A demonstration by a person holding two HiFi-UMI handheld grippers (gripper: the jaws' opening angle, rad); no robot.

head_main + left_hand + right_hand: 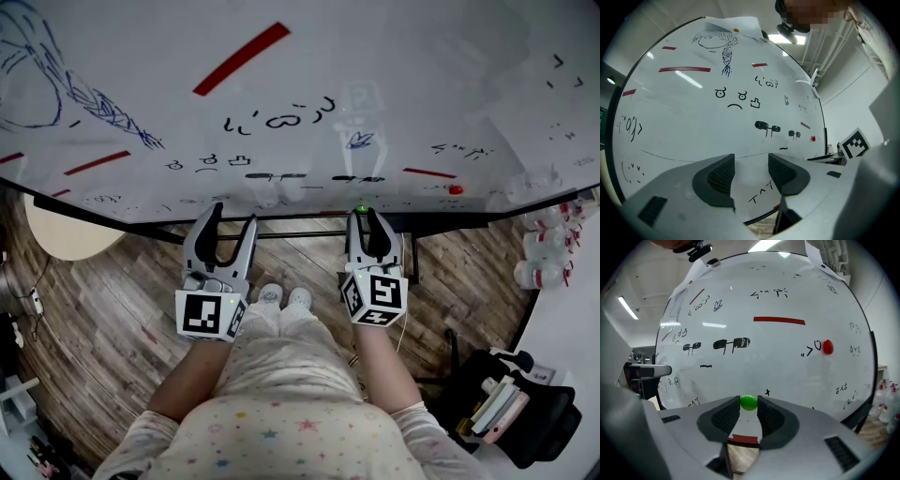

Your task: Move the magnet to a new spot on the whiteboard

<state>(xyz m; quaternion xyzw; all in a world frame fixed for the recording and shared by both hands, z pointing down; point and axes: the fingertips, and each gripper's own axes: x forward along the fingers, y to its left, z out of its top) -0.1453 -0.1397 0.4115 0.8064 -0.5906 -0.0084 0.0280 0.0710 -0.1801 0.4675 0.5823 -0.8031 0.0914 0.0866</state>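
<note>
1. Setting: a whiteboard covered in marker doodles stands over a wood-plank floor.
2. Nearest, left side: my left gripper faces the lower edge of the whiteboard. Its jaws stand apart with nothing between them. Only bare board and a small scribble show through the gap.
3. Nearest, right side: my right gripper faces the same lower edge. Its jaws are clamped on the green magnet, one pad on each side.
4. Magnet position: the green magnet sits at my jaw tips, low on the whiteboard and just above its dark bottom frame. A small black cross is drawn just to its right.
5. Farther: a red magnet sits higher and to the right, well apart from the green one, beside a small doodle.
6. Farther still: a red strip lies above both magnets.
7. Farthest: a blue braid drawing fills the upper left area.
</note>
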